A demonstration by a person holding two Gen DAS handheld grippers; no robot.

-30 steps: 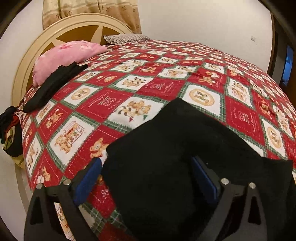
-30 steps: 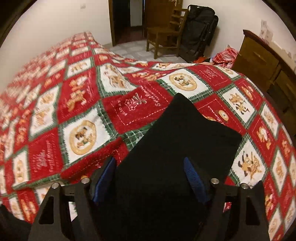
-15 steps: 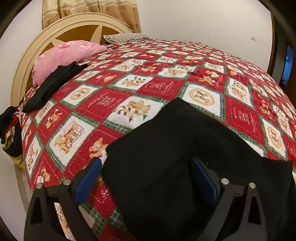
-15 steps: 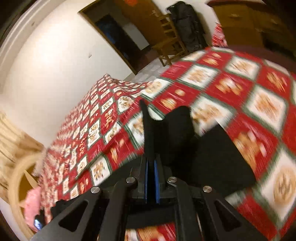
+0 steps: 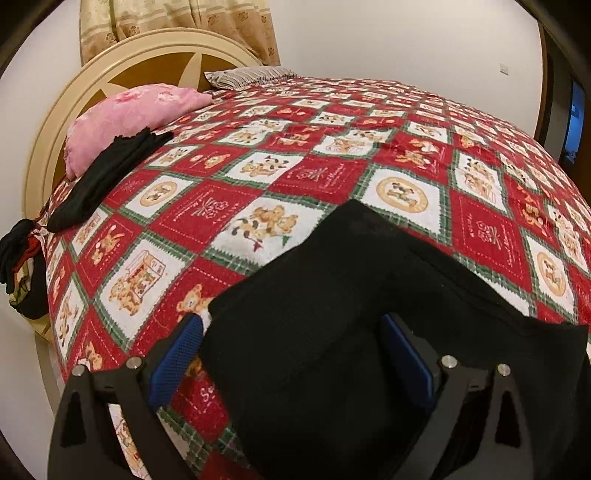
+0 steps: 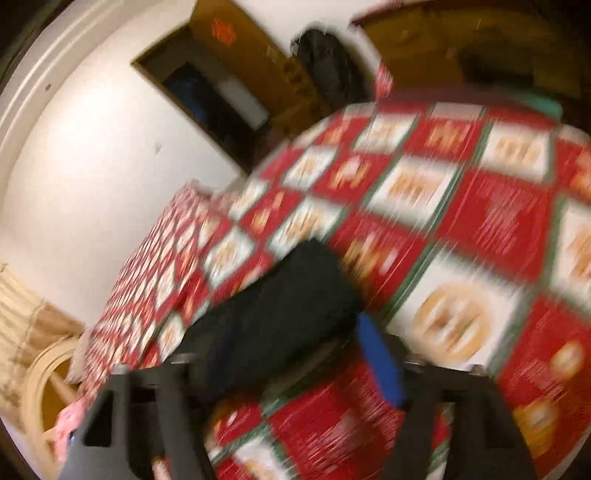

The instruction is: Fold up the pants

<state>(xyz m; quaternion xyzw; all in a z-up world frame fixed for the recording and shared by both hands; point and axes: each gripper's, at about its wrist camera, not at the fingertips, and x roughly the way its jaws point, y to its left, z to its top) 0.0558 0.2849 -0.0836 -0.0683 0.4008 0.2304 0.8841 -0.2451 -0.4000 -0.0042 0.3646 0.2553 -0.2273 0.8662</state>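
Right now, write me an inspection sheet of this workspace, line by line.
Surface: bed with a red patchwork quilt.
Job's things: black pants lying folded on the quilt's near side.
Clutter: pink pillow, striped pillow, a dark garment near the headboard, more clothes hanging off the bed edge.
Grippers: left gripper open over the pants; right gripper open, view motion-blurred.
Cables: nothing seen.
Surroundings: curtain, white walls, dark doorway, wooden furniture.

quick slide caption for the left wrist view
Open left tongs poised over folded black pants on a red patchwork bedspread, pink pillow by the headboard.
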